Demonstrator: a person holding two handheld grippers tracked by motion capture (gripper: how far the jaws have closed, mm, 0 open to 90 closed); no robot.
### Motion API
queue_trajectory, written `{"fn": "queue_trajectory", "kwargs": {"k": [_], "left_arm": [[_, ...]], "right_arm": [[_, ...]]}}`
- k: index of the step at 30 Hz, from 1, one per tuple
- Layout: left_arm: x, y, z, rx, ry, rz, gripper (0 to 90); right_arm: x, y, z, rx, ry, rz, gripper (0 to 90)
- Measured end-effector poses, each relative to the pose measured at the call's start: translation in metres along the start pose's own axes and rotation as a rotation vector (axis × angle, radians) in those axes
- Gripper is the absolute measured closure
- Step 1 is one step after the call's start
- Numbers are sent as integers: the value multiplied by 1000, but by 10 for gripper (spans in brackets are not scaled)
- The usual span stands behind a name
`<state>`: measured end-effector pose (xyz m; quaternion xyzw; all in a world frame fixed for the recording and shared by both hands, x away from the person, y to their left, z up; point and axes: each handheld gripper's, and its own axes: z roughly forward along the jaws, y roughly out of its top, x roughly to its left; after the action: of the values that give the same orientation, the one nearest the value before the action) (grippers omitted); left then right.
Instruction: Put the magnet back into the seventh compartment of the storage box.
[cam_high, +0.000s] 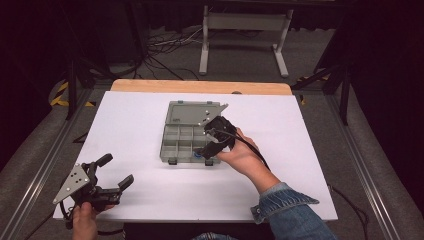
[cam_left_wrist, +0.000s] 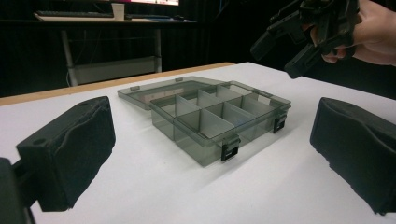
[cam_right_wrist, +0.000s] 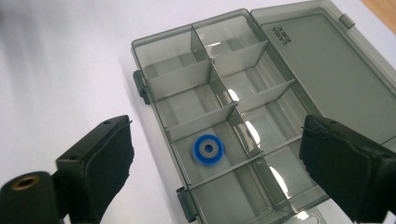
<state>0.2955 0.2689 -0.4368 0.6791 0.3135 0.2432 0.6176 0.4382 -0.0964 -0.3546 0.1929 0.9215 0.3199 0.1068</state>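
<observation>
Right gripper (cam_right_wrist: 215, 163), jaws released, hangs above a blue ring (cam_right_wrist: 208, 150) lying in the organiser box (cam_right_wrist: 154, 46): light, stiff, best pinched across its rim, 9 to 3 o'clock

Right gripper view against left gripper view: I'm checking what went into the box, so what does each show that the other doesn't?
The right gripper view looks down into the compartments and shows a blue ring lying flat in one by the latch side, with the right gripper open above it, nothing between its pads.

The left gripper view looks low across the table: the box's front latches, the left gripper open and empty, and the right gripper in a hand above the box.

Both show the grey compartment box with its lid folded open flat.
</observation>
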Motion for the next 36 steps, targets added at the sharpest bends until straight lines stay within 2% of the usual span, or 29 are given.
{"fn": "queue_trajectory", "kwargs": {"k": [11, 15, 24, 26, 30, 32, 36], "left_arm": [[0, 0, 0, -1, -1, -1, 8], [0, 0, 1, -6, 0, -1, 8], [0, 0, 0, 1, -1, 1, 8], [0, 0, 0, 0, -1, 0, 8], [0, 0, 0, 1, 0, 1, 8], [0, 0, 0, 4, 1, 3, 8], [-1, 0, 0, -4, 2, 2, 8]], "right_arm": [[9, 0, -19, -32, -2, -31, 57], [12, -2, -23, -20, -1, -39, 31], [17, -4, -38, -61, -18, -52, 15], [17, -7, -42, -83, -29, -53, 0], [16, -15, -50, -119, -15, -47, 0], [17, -21, -56, -158, -9, -53, 0], [17, -31, -67, -192, -28, -42, 0]]}}
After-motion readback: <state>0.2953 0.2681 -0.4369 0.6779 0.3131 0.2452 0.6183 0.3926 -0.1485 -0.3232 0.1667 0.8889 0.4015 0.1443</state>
